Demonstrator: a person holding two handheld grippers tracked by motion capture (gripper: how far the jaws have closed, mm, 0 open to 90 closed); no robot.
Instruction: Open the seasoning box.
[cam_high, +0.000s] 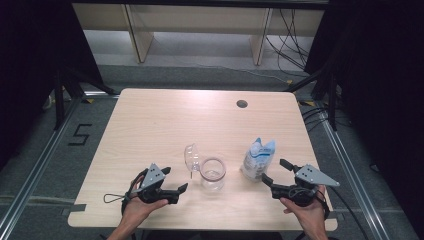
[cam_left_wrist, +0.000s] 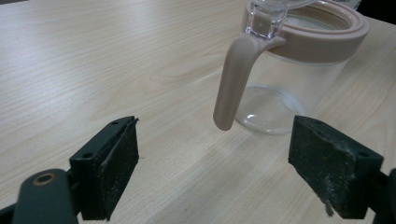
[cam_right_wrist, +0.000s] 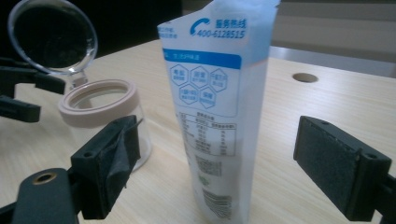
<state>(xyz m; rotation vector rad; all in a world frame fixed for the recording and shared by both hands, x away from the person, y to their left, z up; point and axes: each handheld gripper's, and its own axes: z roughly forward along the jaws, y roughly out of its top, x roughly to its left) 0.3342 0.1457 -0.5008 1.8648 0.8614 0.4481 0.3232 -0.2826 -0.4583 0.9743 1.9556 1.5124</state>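
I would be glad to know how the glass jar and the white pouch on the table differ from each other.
The glass jar is clear, round and looks empty; the white pouch is opaque, flat-sided and printed in blue. The jar stands open, its hinged lid tipped back, while the pouch looks closed at its top. The jar sits ahead of the left gripper, the pouch ahead of the right gripper. Both stand upright on the table, untouched.

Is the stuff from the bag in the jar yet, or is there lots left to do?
Not yet. Done: the jar stands with its clear lid flipped open. In hand: nothing; the left gripper is open facing the jar's handle, and the right gripper is open around the white and blue pouch, not touching it. Left: grabbing the pouch and, probably, pouring; the jar looks empty.
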